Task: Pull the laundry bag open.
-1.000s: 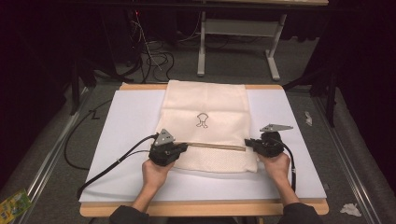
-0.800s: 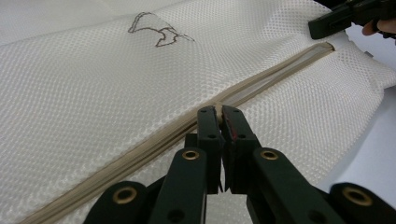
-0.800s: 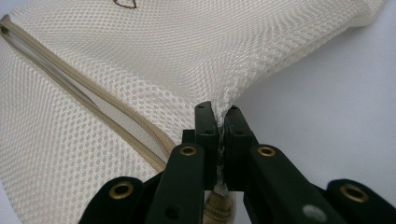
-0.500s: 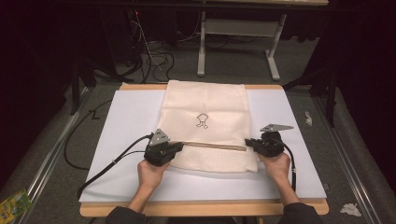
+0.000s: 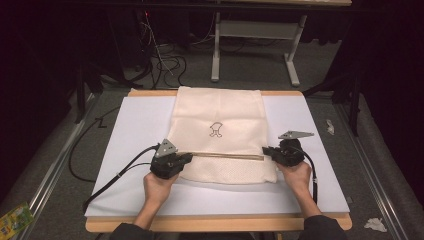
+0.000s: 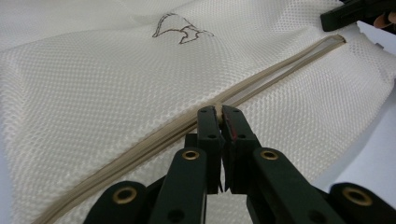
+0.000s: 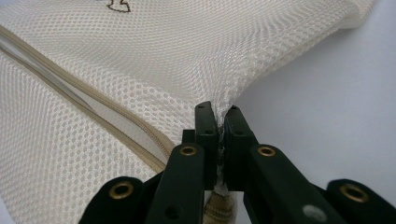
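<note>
You have a cream mesh laundry bag lying flat on the big white board that covers the wooden table. The bag sits in the middle of the board, with its far edge at the board's far edge and its near edge close to your hands. A small dark drawing is printed in the middle of the bag. A long tan zipper runs across the bag near you, from one gripper to the other. Your left gripper has its black jaws squeezed tight on the zipper, at the zipper's left end. Your right gripper has its jaws squeezed tight on the mesh at the right side of the bag, just beside the zipper's other end, and the mesh bunches up there. Both your hands rest low on the board, well apart, with the zipper pulled straight between them
</note>
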Demonstrator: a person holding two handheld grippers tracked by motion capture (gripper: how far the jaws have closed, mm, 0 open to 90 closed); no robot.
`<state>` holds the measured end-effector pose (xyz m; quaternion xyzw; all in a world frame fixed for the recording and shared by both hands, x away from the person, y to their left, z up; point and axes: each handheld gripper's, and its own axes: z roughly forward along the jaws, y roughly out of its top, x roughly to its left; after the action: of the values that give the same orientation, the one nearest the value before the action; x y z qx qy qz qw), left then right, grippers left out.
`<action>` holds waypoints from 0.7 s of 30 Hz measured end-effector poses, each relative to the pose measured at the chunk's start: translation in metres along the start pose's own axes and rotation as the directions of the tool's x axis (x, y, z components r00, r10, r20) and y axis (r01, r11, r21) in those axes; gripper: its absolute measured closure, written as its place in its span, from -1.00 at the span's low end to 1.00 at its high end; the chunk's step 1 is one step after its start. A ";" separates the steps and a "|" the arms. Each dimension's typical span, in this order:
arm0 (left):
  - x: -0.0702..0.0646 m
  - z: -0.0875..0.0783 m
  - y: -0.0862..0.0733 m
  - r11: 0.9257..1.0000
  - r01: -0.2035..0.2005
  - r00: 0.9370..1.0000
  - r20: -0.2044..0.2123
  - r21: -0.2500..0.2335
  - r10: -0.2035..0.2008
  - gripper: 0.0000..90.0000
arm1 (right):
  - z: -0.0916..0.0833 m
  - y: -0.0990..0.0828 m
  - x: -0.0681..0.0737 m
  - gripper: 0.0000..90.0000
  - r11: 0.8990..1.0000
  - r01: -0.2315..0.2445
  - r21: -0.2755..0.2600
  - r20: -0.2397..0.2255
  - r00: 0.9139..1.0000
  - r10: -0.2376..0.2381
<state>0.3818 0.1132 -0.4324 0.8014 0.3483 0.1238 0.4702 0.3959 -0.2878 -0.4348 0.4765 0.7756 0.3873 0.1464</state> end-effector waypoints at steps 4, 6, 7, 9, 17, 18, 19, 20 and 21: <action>0.003 -0.003 -0.001 1.000 0.005 1.000 -0.010 0.000 -0.005 0.94 | 0.000 0.000 0.000 0.96 1.000 0.002 0.001 0.004 1.000 -0.002; 0.005 -0.004 -0.002 1.000 0.010 1.000 -0.013 -0.005 -0.010 0.94 | 0.000 0.000 -0.001 0.96 1.000 0.000 0.001 0.005 1.000 0.000; 0.006 -0.005 -0.002 1.000 0.011 1.000 -0.015 -0.007 -0.011 0.94 | 0.000 0.000 -0.001 0.96 1.000 -0.002 0.000 0.004 1.000 0.002; 0.007 -0.007 -0.003 1.000 0.012 1.000 -0.022 -0.005 -0.012 0.94 | 0.000 0.000 -0.002 0.96 1.000 -0.001 -0.001 0.007 1.000 0.001; 0.013 -0.011 -0.006 0.999 0.030 0.999 -0.029 -0.014 -0.031 0.94 | 0.000 0.001 -0.002 0.96 1.000 0.001 -0.001 0.009 1.000 -0.001; 0.013 -0.011 -0.006 0.999 0.030 0.999 -0.029 -0.013 -0.031 0.94 | 0.000 0.001 -0.001 0.96 1.000 0.004 0.002 0.010 1.000 -0.004; 0.013 -0.011 -0.006 0.999 0.031 0.999 -0.028 -0.013 -0.031 0.94 | 0.000 0.001 -0.001 0.96 1.000 0.001 0.002 0.011 1.000 -0.001; 0.013 -0.011 -0.006 0.999 0.031 0.999 -0.029 -0.014 -0.031 0.94 | 0.000 0.001 -0.001 0.96 1.000 0.001 0.002 0.011 1.000 -0.001; 0.014 -0.012 -0.006 0.999 0.033 0.999 -0.029 -0.018 -0.033 0.94 | 0.000 0.001 -0.001 0.96 1.000 0.002 0.001 0.009 1.000 -0.002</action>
<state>0.3831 0.1321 -0.4332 0.7896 0.3673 0.1309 0.4737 0.3971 -0.2883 -0.4346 0.4774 0.7756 0.3847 0.1502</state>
